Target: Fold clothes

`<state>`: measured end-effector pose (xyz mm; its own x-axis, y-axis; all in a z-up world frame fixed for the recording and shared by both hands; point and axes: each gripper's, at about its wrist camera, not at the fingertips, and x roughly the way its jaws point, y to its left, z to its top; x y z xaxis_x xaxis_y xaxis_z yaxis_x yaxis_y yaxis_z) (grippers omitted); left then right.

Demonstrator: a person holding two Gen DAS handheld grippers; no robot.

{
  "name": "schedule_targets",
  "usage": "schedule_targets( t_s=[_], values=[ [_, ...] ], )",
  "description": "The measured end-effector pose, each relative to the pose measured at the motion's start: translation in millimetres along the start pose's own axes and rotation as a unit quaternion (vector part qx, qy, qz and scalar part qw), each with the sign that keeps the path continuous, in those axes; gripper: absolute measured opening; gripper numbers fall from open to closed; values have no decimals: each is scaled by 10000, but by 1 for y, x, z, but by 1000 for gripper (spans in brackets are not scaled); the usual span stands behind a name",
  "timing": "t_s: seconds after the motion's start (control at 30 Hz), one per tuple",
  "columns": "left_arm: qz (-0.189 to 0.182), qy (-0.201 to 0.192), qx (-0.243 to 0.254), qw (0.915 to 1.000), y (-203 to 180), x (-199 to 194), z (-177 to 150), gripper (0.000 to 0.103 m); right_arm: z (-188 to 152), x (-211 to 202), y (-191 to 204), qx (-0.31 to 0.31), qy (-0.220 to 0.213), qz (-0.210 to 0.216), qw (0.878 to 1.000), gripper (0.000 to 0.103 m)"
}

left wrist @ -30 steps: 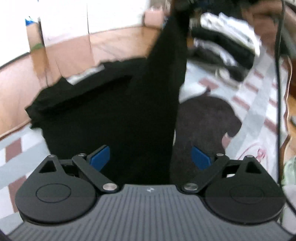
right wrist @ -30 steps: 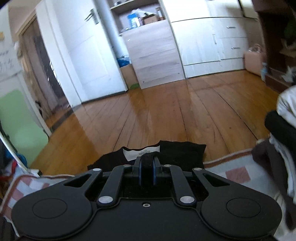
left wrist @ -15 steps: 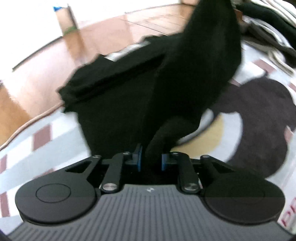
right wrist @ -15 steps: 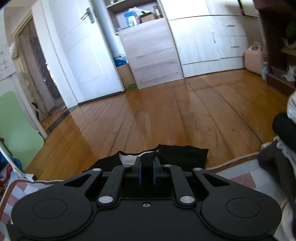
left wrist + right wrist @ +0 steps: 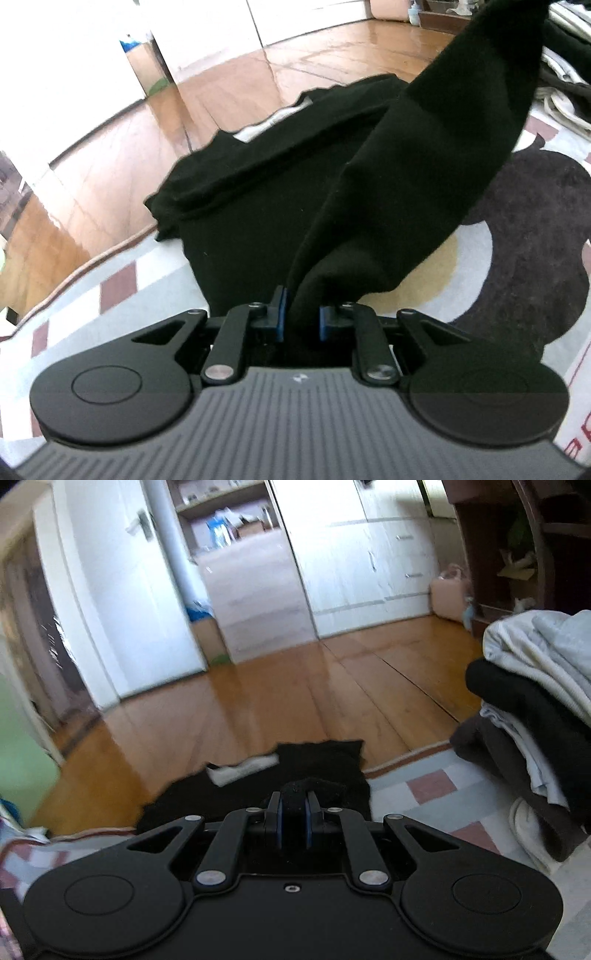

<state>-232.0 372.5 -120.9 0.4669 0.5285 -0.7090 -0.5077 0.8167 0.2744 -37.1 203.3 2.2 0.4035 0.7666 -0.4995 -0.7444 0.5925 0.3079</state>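
Polished wooden floorboards (image 5: 332, 686) run back to white cupboards and a white door (image 5: 110, 590); nearer the cameras a patterned rug (image 5: 122, 284) with pale and dusky-pink squares and a big dark brown shape covers the floor; on it lies a black garment (image 5: 258, 206), its far edge reaching past the rug's border onto the boards, a white label showing at the neckline; the left gripper (image 5: 301, 319) is clenched on a gathered fold of this garment, blue pads pressing the cloth from both sides; from there a broad band of the fabric rises, stretched, toward the upper right of the left wrist view; the right gripper (image 5: 293, 821) is likewise clamped tight on a bunched wad of the same black cloth, the rest of it spread just beyond its tips; at the right of the right wrist view sits a pile of folded clothes (image 5: 535, 686), white, grey and black, resting on the rug
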Motion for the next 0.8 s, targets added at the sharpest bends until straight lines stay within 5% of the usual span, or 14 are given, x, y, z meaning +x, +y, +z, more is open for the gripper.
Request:
schedule_targets(
  t_s=[0.17, 0.43, 0.63, 0.8],
  values=[
    [418, -478, 142, 9979, -6, -20, 9, 13, 7, -20, -8, -2, -78, 101, 9999, 14],
    [605, -1055, 173, 9924, 8, -73, 32, 11, 17, -52, -26, 285, -446, 357, 9980, 14],
    [1147, -1652, 659, 9773, -5, -121, 28, 7, 21, -94, -41, 411, -739, 476, 9953, 13],
    [969, -1666, 423, 9803, -1, -146, 28, 7, 27, -109, -35, 304, -819, 617, 9943, 13]
  ],
)
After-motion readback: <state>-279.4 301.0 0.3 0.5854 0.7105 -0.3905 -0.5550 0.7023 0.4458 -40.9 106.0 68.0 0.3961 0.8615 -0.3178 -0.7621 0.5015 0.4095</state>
